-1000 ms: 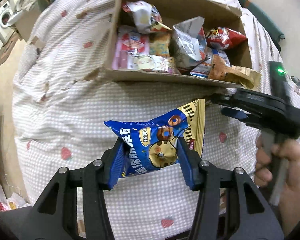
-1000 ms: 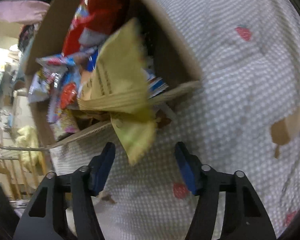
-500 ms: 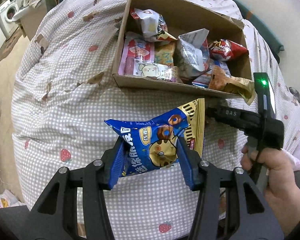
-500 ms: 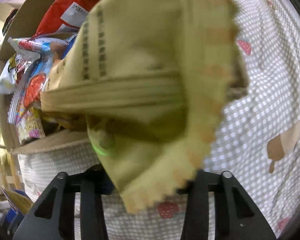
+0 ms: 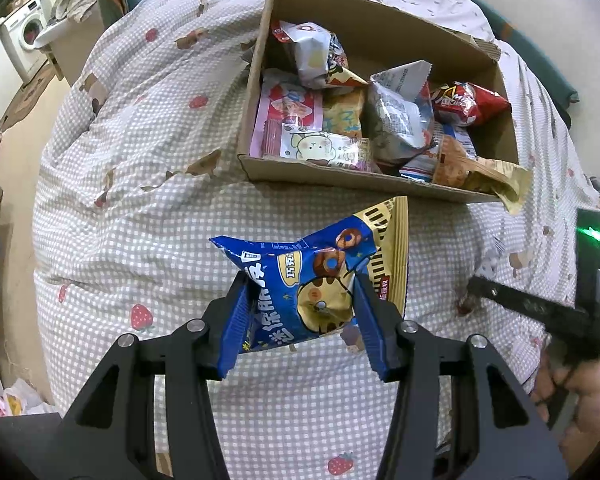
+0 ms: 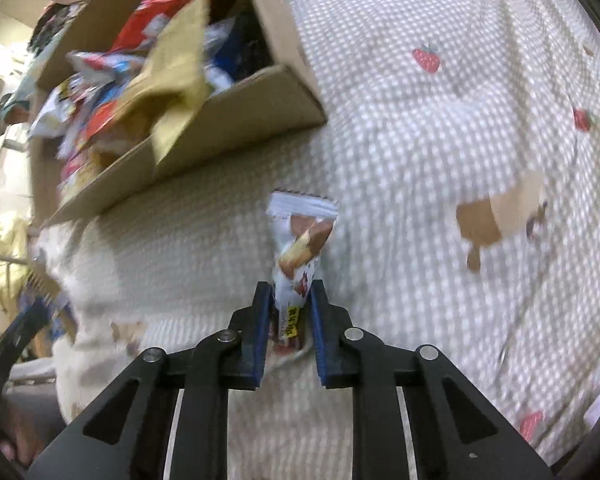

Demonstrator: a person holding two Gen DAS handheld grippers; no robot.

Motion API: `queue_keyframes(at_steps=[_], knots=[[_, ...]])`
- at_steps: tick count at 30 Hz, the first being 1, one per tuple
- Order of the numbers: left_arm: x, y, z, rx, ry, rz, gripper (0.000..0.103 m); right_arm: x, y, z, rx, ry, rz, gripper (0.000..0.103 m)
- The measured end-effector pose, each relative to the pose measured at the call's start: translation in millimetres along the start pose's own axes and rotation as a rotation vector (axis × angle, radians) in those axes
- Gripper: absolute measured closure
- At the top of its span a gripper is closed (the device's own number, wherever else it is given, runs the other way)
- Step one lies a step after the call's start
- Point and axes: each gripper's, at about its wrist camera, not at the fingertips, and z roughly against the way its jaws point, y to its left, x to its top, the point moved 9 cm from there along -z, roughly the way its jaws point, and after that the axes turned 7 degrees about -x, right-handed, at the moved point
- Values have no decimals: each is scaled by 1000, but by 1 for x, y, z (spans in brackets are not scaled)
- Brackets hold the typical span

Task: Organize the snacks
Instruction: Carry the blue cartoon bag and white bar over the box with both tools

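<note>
right gripper is now pinching a small white snack bar between its blue pads, where a second ago those pads were standing spread with only a tan bag's corner hanging ahead of them. it is holding the bar out over the checked bedspread, clear of the cardboard box. left gripper is still clamping the blue cookie bag, unchanged, hanging above the same bedspread just short of the box's near wall. beyond it the box is sitting crowded with packets, and the tan bag is drooping over its near right corner. both hands are now loaded, so each snack is probably waiting to be sorted to its place.
</note>
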Motion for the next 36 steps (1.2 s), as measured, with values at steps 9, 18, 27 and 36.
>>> queue_keyframes(at_steps=[9, 18, 27, 36], knots=[[1, 9, 4, 37, -34, 5, 57, -27, 41, 53, 163, -89, 82, 84], [35, -2, 52, 42, -181, -61, 57, -4, 65, 116, 186, -272, 186, 84], [106, -17, 66, 74, -254, -155, 57, 80, 98, 136, 186, -378, 195, 84], [157, -30, 50, 90, -327, -201, 57, 151, 113, 137, 161, -437, 202, 84]])
